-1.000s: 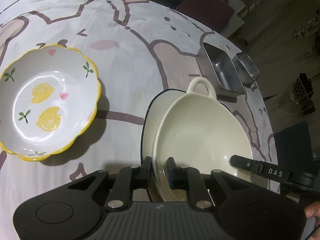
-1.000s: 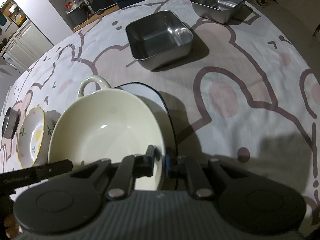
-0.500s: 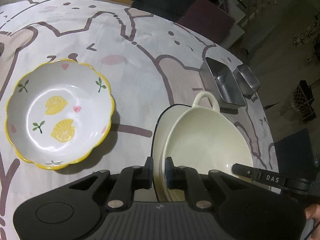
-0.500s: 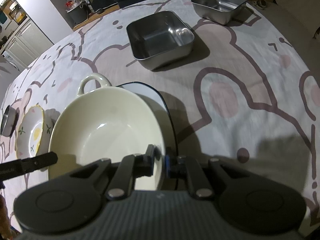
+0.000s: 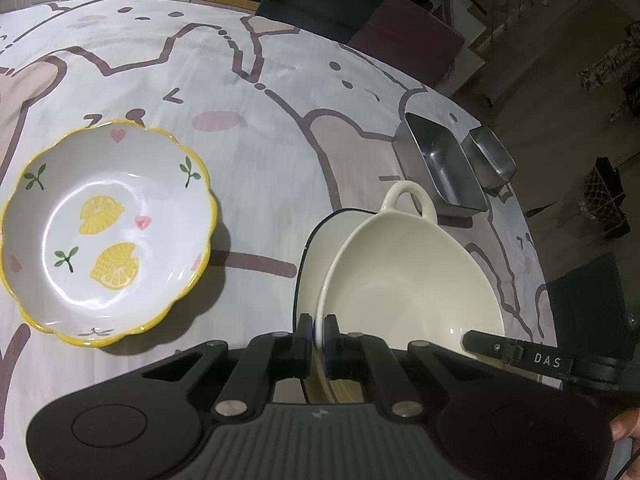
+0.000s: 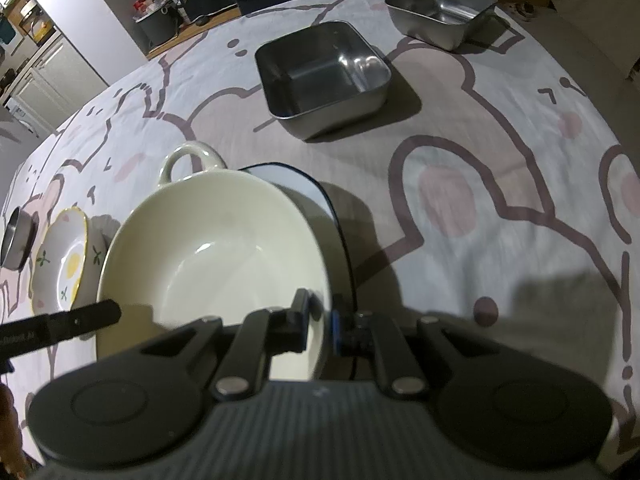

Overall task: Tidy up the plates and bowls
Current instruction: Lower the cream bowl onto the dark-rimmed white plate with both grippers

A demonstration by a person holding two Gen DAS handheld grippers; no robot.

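A cream bowl (image 5: 412,276) with a loop handle sits over a white, dark-rimmed plate (image 5: 310,256) on the bear-print tablecloth. My left gripper (image 5: 317,334) is shut on the bowl's left rim, just inside the plate's edge. My right gripper (image 6: 320,316) is shut on the opposite rim of the cream bowl (image 6: 212,248), with the plate (image 6: 304,184) showing past its right finger. I cannot tell whether bowl and plate touch. A scalloped lemon-print bowl (image 5: 106,236) stands alone to the left and appears again as the lemon bowl (image 6: 64,258).
Two square steel trays (image 6: 324,76) (image 6: 440,12) stand beyond the bowl, near the table's far right edge. A small metal cup (image 6: 16,240) sits behind the lemon bowl. Dark chairs and cushions line the far side of the table.
The left jaws have narrowed onto the rim. In the left wrist view the lemon bowl and the cream bowl have drifted right and down. The right wrist view is almost unchanged.
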